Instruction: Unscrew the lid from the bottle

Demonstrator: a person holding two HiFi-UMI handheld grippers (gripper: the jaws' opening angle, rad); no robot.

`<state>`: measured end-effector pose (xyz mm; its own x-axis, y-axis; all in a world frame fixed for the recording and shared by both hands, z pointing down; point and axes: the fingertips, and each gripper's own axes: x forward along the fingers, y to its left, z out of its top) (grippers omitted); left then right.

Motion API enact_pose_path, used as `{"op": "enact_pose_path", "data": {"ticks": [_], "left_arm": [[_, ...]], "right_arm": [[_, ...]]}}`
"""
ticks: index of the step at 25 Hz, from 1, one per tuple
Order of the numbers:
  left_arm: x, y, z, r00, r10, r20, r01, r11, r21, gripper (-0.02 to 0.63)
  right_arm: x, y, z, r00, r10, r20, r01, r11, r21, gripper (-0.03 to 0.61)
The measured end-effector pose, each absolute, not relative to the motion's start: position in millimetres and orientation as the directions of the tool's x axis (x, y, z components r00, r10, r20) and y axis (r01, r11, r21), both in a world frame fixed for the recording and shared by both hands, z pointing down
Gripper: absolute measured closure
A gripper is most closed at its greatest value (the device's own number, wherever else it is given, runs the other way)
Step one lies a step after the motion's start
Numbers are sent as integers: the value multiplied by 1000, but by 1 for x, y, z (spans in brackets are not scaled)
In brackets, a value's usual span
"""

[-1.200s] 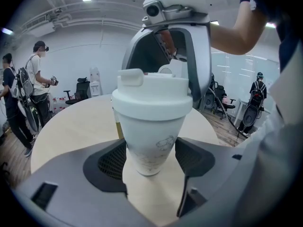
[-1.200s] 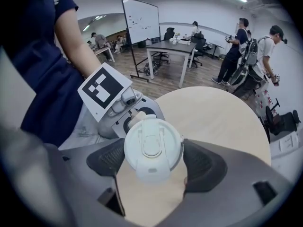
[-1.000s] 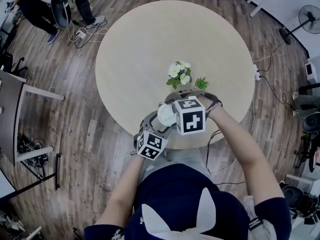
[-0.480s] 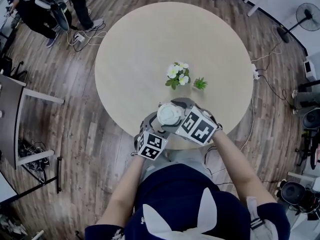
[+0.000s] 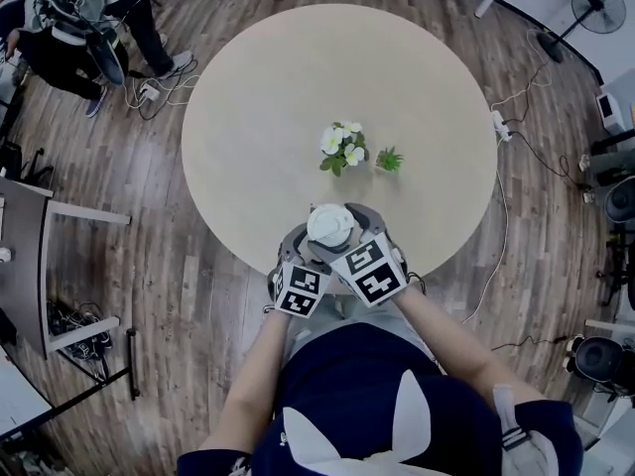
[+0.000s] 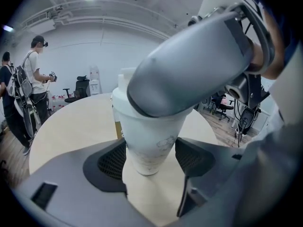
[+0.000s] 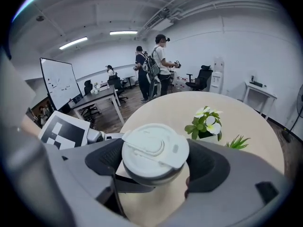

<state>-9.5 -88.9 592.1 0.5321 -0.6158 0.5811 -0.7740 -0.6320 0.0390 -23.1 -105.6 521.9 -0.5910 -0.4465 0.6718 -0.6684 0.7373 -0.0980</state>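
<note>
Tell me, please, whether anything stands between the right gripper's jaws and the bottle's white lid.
Nothing visible does: the round white plastic lid sits between the right gripper's jaws, which have just been opening. The left gripper clamps the white tapered bottle below it; the small flowering plant stands well behind.

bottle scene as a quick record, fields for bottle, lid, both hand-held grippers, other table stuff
bottle: white, upright, by the round table's near edge
lid: white, on the bottle
left hand-held gripper: shut on the bottle's lower body
right hand-held gripper: open, jaws have just been opening, lid between its pads
also on table: white flowers, small green plant, beyond the bottle
</note>
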Motion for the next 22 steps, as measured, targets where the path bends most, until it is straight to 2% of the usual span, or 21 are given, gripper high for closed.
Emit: {"op": "enact_pose_path", "data": {"ticks": [10, 22], "left_arm": [[-7, -86, 594, 538, -608, 583, -765, -643, 36, 287], [-5, -87, 591, 549, -601, 581, -759, -649, 46, 287]], "right_arm": [[-20, -102, 524, -637, -377, 673, -586, 804, -104, 173], [-22, -92, 523, -649, -76, 757, -272, 952, -137, 175]]}}
